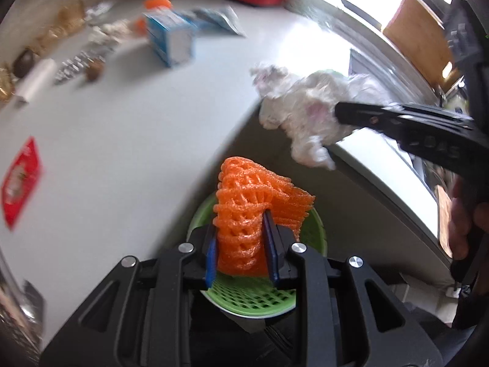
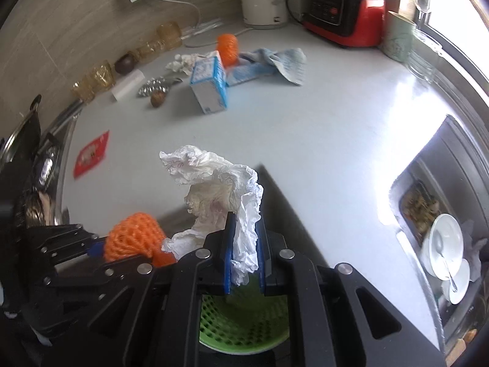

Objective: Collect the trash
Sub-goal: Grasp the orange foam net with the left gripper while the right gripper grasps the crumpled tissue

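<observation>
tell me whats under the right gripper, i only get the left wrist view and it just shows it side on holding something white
Observer: A green mesh bin sits right below the right gripper.
Operator: whats the white thing
Observer: Crumpled paper, pinched between the blue pads.
Operator: anything past the bright patch on my right
Observer: A sink holding white dishes and a spoon.

Open counter (image 2: 305, 128) ahead; clutter (milk carton (image 2: 209, 87), wrappers) along the back wall.
</observation>
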`<move>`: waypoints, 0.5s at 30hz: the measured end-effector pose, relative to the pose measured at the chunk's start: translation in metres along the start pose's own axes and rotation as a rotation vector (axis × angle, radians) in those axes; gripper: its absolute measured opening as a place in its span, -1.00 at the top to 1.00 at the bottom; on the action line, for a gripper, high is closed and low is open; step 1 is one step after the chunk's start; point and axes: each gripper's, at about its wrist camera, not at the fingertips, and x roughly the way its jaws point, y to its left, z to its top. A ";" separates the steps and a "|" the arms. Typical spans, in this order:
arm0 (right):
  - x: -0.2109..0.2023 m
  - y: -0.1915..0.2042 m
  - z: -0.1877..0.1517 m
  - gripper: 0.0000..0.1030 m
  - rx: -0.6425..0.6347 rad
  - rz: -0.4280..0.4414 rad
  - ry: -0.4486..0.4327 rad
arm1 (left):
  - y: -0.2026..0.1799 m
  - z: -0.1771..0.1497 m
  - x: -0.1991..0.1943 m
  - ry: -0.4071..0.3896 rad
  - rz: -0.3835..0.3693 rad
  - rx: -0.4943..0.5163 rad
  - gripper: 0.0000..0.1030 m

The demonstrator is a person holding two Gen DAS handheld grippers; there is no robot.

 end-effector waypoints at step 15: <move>-0.009 -0.048 -0.043 0.75 -0.092 0.071 0.057 | -0.058 -0.030 0.055 0.141 0.040 -0.124 -0.12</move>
